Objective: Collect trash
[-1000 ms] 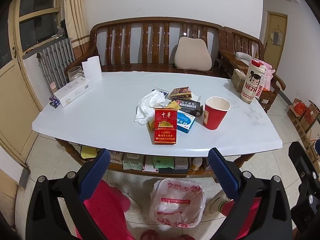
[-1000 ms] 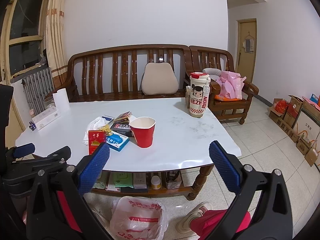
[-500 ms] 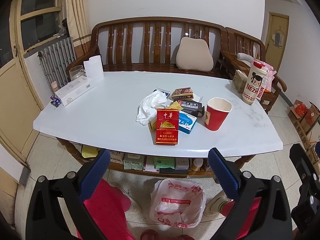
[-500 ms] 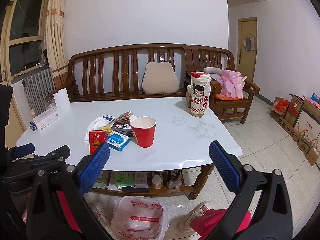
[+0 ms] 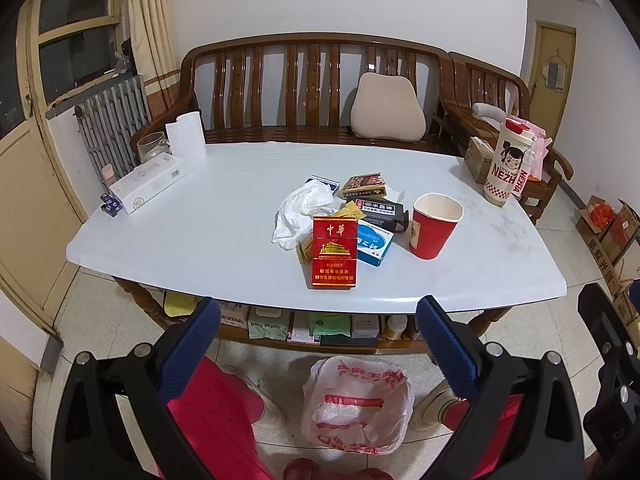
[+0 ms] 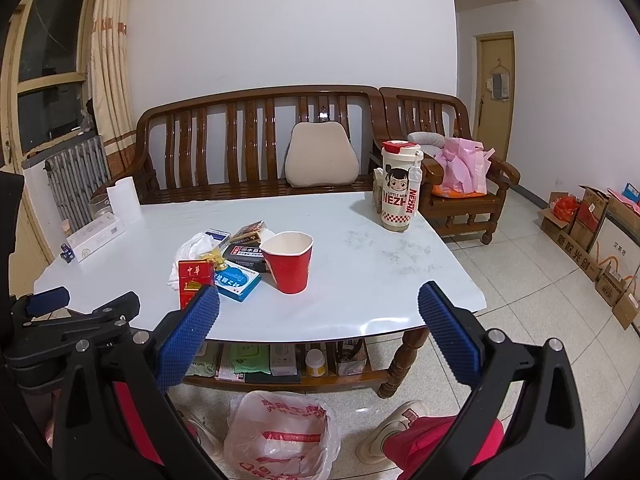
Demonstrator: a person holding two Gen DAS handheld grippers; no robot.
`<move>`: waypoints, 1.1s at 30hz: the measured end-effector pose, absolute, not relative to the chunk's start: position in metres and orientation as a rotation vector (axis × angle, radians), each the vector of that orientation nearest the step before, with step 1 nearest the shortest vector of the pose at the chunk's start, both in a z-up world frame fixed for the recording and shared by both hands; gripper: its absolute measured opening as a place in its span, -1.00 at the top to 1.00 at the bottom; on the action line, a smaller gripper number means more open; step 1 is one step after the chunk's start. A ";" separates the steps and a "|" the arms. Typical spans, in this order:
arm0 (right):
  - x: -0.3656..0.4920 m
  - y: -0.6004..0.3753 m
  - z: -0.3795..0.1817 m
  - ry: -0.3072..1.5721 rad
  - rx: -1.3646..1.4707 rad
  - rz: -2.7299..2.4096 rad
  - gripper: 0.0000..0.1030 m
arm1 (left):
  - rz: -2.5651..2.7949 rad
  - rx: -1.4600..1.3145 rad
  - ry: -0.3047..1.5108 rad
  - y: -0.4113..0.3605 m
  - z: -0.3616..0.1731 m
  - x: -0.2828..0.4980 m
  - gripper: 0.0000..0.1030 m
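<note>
A heap of trash lies mid-table: a red cigarette pack, a crumpled white tissue, a blue box, dark boxes and a red paper cup. On the floor under the table's near edge stands an open white plastic bag. My left gripper hangs open and empty, short of the table edge. Likewise my right gripper is open, with nothing between its blue pads.
A white table stands before a wooden bench with a beige cushion. A cartoon tumbler, paper roll and long white box stand on it. Red-trousered legs flank the bag. Cardboard boxes line the right wall.
Both views have shifted only slightly; the table and trash sit a touch further right and higher in frame. Nothing was grasped or moved.
</note>
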State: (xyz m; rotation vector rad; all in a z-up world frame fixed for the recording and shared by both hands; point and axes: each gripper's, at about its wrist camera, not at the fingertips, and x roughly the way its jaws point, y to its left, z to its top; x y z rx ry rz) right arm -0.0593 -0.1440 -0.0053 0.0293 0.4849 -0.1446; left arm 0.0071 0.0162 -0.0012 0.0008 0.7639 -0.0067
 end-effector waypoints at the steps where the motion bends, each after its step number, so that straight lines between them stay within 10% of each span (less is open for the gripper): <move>1: -0.058 -0.145 -0.005 0.486 0.030 -0.143 -0.90 | -0.006 0.002 0.763 0.016 -0.001 0.007 -0.86; 33: -0.042 -0.161 0.004 0.467 0.045 -0.111 -0.90 | -0.054 0.066 0.814 0.010 -0.004 0.022 -0.86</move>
